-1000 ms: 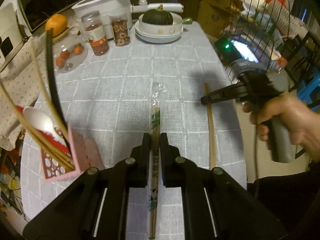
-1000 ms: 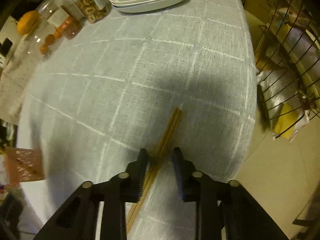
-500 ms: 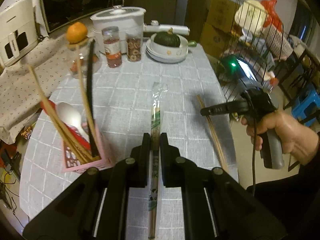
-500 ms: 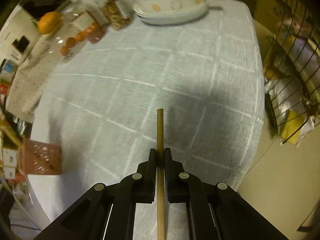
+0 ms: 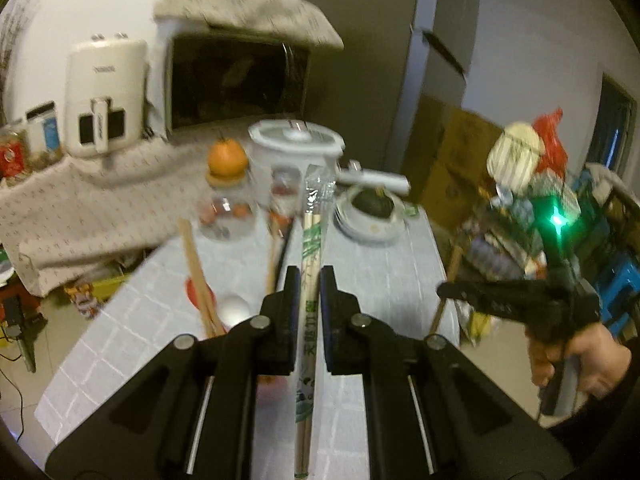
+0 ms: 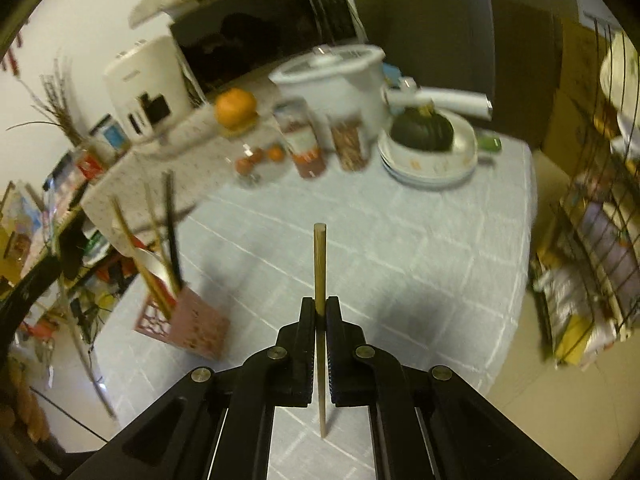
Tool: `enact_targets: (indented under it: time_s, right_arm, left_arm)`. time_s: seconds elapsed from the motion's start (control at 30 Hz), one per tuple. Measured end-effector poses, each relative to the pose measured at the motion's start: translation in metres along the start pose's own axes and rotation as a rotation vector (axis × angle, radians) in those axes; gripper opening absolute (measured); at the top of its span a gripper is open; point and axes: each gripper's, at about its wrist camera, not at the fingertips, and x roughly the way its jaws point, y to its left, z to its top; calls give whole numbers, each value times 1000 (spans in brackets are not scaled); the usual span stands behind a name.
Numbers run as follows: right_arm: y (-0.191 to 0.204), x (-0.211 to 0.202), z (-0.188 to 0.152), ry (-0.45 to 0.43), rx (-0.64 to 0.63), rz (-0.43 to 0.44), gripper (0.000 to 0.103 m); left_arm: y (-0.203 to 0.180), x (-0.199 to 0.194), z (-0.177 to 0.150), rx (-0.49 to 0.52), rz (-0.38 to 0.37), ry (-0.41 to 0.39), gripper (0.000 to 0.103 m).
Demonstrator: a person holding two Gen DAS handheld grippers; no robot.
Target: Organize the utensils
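Over the counter (image 6: 400, 240) with its gray checked cloth, the left claw (image 5: 306, 280) pinches plastic-wrapped chopsticks (image 5: 314, 216); the right claw (image 6: 320, 308) pinches a thin wooden stick (image 6: 319, 264).

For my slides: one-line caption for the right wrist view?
Right tool clamps bare wooden chopsticks above the grey tablecloth, pink utensil holder at left.
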Motion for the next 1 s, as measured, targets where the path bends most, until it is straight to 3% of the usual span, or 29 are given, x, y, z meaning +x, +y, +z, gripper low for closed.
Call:
enact_targets:
  time_s: [0.23,0.37,0.5,0.63,0.83,1.0]
  right_arm:
    - [25,-9,6,-39,-42,39,5]
    - [31,-9,9,-43,-51,53,5]
    - [33,-7,10,-40,-50,60,5]
    - [32,-7,10,-37,-41,67,5]
    - [32,-9,12,-39,-43,78,5]
    - [34,-10,13,-44,-42,86,5]
  left_arm:
    - [14,6,5,-6,82,-183,11]
    - [26,16,5,-45,130,-236,11]
    - [27,36,1,-39,190,-234,11]
    - [26,51,-4,-18,218,-175,5]
    - [31,44,5,-62,190,-129,1]
    - [33,20,15,-102,145,-148,1]
